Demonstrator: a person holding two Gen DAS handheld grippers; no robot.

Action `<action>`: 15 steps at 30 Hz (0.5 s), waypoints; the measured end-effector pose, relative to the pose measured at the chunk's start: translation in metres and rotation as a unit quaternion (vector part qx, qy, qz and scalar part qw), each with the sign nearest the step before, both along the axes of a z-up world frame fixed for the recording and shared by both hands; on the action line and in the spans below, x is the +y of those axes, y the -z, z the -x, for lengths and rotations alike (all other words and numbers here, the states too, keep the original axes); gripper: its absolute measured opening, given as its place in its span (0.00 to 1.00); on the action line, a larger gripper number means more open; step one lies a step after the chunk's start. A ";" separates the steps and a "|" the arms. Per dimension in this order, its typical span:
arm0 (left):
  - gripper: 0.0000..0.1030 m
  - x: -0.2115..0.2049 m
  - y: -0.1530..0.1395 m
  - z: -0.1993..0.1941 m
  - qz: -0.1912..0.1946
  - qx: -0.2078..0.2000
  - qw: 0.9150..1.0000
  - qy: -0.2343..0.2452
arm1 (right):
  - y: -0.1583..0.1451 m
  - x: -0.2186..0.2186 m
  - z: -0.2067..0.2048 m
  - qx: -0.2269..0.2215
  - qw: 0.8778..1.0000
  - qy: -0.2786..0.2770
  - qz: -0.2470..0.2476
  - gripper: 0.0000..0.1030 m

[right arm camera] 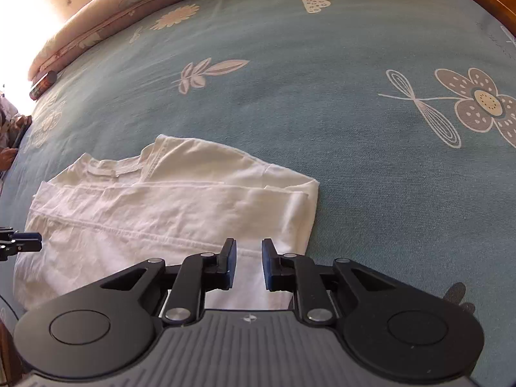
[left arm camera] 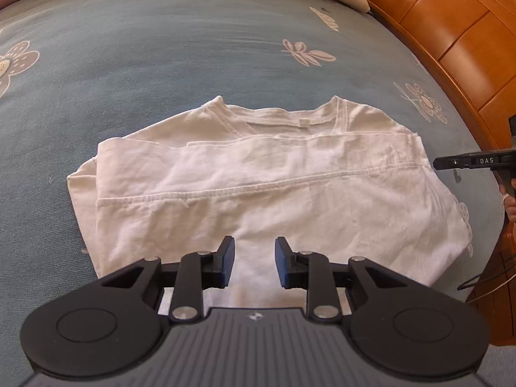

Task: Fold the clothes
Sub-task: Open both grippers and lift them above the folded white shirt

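The left hand-held gripper (left arm camera: 254, 262) hung with its jaws a little apart, nothing between them, over the near edge of the white T-shirt (left arm camera: 258, 177). The right hand-held gripper (right arm camera: 248, 264) stood likewise slightly spread and empty above the shirt's other end. The shirt lay folded, collar on the far side, ahead of both grippers on the blue flowered bed (right arm camera: 322, 80). A wooden headboard (left arm camera: 451, 32) rose beyond the right one.

Daylight glare upper left, perhaps window; fisheye-bent edges, slight blur.
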State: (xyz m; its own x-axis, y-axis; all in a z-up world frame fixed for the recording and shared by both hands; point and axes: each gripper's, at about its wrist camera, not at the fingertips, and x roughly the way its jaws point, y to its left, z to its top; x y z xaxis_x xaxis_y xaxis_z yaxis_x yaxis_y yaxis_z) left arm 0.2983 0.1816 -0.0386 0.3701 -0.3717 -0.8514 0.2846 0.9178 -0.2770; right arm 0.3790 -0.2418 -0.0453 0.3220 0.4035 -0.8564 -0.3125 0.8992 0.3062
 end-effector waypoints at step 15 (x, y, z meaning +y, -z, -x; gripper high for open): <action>0.35 -0.013 0.006 0.074 -0.110 0.043 0.989 0.088 | 0.001 -0.003 0.077 0.033 0.990 -0.105 0.086 0.29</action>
